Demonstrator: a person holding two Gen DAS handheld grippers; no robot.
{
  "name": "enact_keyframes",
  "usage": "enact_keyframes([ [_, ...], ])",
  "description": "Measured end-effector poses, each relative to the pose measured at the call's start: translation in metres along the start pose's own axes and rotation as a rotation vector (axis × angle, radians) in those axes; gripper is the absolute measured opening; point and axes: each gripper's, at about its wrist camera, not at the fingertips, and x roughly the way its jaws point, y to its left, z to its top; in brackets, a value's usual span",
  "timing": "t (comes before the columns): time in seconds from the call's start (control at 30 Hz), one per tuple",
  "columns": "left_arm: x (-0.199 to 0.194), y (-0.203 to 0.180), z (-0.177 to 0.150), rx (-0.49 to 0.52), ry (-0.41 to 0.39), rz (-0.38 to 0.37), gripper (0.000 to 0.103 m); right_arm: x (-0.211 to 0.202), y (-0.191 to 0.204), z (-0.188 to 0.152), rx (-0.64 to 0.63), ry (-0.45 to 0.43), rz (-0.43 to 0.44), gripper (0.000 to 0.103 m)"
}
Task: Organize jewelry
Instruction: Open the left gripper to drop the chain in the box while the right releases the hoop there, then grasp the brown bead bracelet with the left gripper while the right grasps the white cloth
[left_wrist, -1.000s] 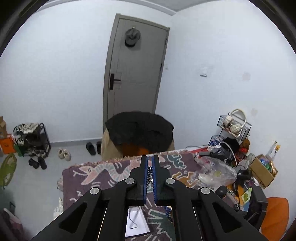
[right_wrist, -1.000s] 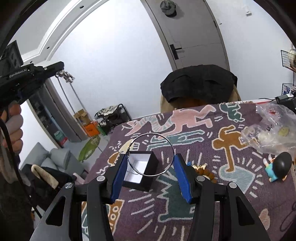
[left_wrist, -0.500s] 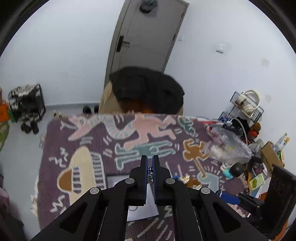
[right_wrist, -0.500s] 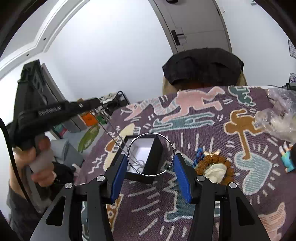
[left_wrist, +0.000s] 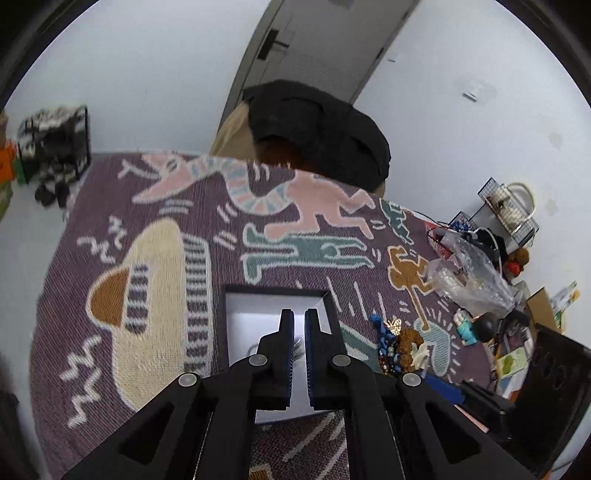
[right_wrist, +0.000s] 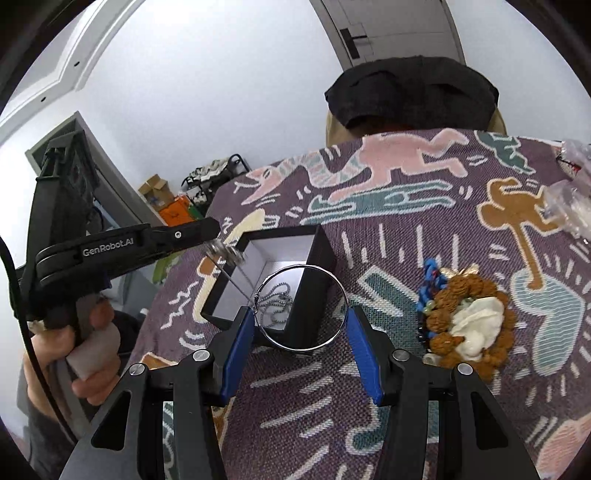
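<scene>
A black box (left_wrist: 273, 290) with a white inside stands open on the patterned cloth (left_wrist: 155, 280). My left gripper (left_wrist: 299, 317) hangs over the box, shut on a silver chain necklace (right_wrist: 225, 253). From its tips (right_wrist: 214, 229) the chain slants down into the box (right_wrist: 280, 232), and its lower end lies coiled on the box floor (right_wrist: 277, 299). My right gripper (right_wrist: 301, 314) is at the box's near edge, its blue pads shut on a thin silver hoop (right_wrist: 341, 291) held flat between them.
Right of the box lies a heap of jewelry (right_wrist: 465, 321) with brown beads, blue beads and a white piece. A clear plastic bag (left_wrist: 465, 277), a small toy figure (left_wrist: 467, 328) and clutter crowd the right edge. A chair with a black cover (left_wrist: 317, 125) stands behind the table.
Both grippers have sunk toward the box. The left one came down over it and the chain's lower end now lies coiled inside. The hoop stays clamped in the right gripper.
</scene>
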Motion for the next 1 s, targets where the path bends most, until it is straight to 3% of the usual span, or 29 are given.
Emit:
enact_keyframes([
  [0.07, -0.002, 0.007, -0.001, -0.019, 0.002, 0.001, 0.011, 0.006, 0.001, 0.001, 0.004, 0.007, 0.005, 0.052],
  [0.13, -0.008, 0.012, 0.0, -0.027, -0.018, -0.003, 0.029, 0.011, 0.004, 0.004, 0.004, 0.01, 0.007, 0.052],
  [0.2, -0.019, 0.017, 0.0, -0.036, -0.061, 0.0, 0.065, 0.015, 0.009, 0.009, 0.002, 0.011, 0.01, 0.052],
  [0.23, -0.025, 0.02, 0.0, -0.04, -0.089, 0.009, 0.069, 0.017, 0.012, 0.011, -0.001, 0.011, 0.013, 0.052],
  [0.5, -0.037, 0.037, 0.001, -0.057, -0.105, 0.045, 0.07, 0.042, 0.045, 0.027, -0.056, 0.029, 0.015, 0.053],
  [0.6, -0.037, 0.04, 0.0, -0.053, -0.104, 0.065, 0.07, 0.051, 0.05, 0.027, -0.081, 0.055, -0.022, 0.054],
  [0.67, -0.036, 0.039, -0.001, -0.039, -0.1, 0.068, 0.07, 0.053, 0.045, 0.024, -0.073, 0.078, -0.027, 0.061],
  [0.73, -0.035, 0.037, -0.001, -0.032, -0.096, 0.068, 0.071, 0.049, 0.035, 0.021, -0.036, 0.074, -0.022, 0.081],
  [1.0, -0.023, 0.01, -0.008, 0.033, -0.077, 0.06, 0.08, 0.014, -0.014, 0.005, 0.11, 0.016, -0.067, 0.084],
])
